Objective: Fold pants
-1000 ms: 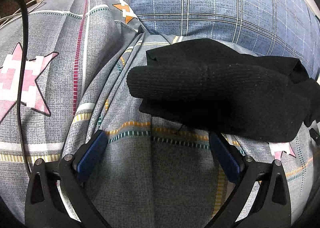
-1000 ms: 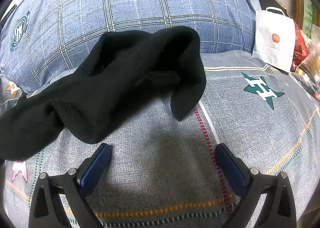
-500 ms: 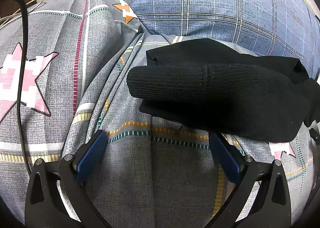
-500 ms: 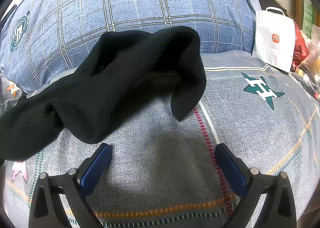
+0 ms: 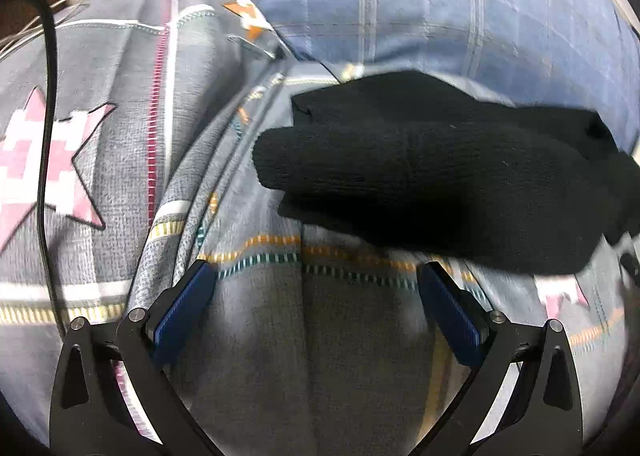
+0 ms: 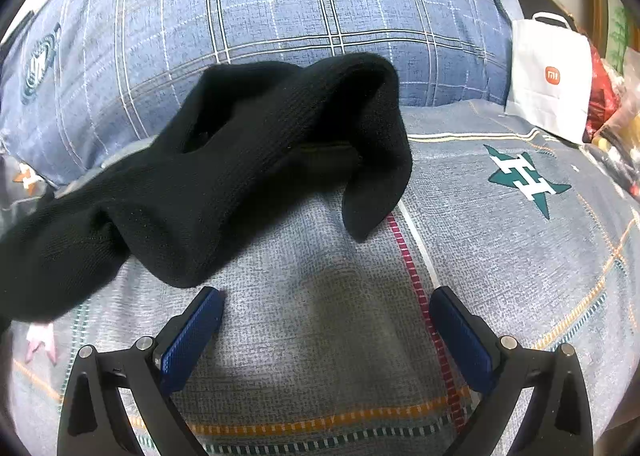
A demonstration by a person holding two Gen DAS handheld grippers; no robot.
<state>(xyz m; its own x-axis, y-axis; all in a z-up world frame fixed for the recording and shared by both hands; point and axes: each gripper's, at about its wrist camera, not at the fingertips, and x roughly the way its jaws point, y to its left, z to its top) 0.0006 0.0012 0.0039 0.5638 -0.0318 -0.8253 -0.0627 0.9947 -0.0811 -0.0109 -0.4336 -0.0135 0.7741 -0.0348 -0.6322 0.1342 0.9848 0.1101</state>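
So the black pants [image 6: 224, 184] are lying in a loose bundle on the bed, on top of a grey sheet [image 6: 328, 320] with stripes and star prints, right up against a big blue plaid pillow [image 6: 280, 16]. They're bunched, with one rounded end sticking out toward the left in the left wrist view [image 5: 420, 172] and a flap drooping down on the right side in the right wrist view.

The left hand-held gripper [image 5: 316, 296] is spread wide and has nothing in it; its blue pads sit just short of the near edge of the pants. The left view is a bit blurry. The right hand-held gripper [image 6: 326, 320] is also spread wide and empty, with its left pad just beside the edge of the fabric.

There's a black cable [image 5: 46, 96] running down the left side of the bed, and a white paper bag [image 6: 548, 76] standing off to the right past the pillow.
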